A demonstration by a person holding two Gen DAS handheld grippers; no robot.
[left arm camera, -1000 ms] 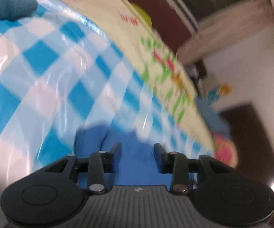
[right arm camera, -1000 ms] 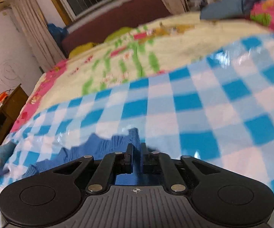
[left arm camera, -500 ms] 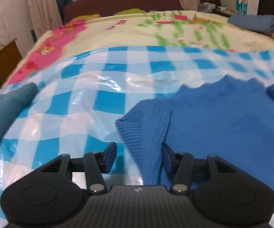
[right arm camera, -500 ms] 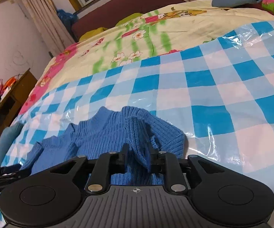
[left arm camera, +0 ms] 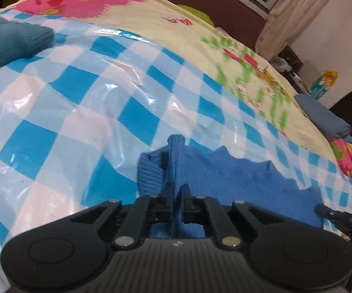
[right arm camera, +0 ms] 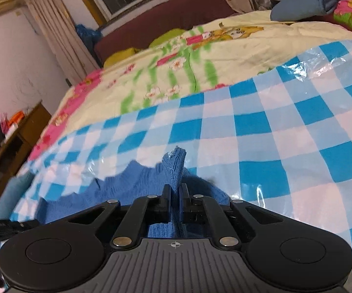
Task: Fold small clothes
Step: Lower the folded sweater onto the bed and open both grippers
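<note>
A small blue knit sweater (left arm camera: 244,178) lies on a blue-and-white checked plastic sheet (left arm camera: 78,102) over the bed. My left gripper (left arm camera: 175,190) is shut on a ribbed edge of the sweater, which stands up between the fingers. My right gripper (right arm camera: 175,190) is shut on another ribbed edge of the same sweater (right arm camera: 132,180). Each gripper's tip shows at the edge of the other's view, with the sweater stretched between them.
A teal knit garment (left arm camera: 7,41) lies at the far left of the sheet. A folded blue-grey cloth (left arm camera: 322,117) sits on the flowered bedspread (right arm camera: 200,56) at the right. A wooden bedside cabinet (right arm camera: 12,141) stands left of the bed.
My left gripper was open beside the sweater's ribbed edge and has closed on it. My right gripper stayed shut on its edge. Both views have swung.
</note>
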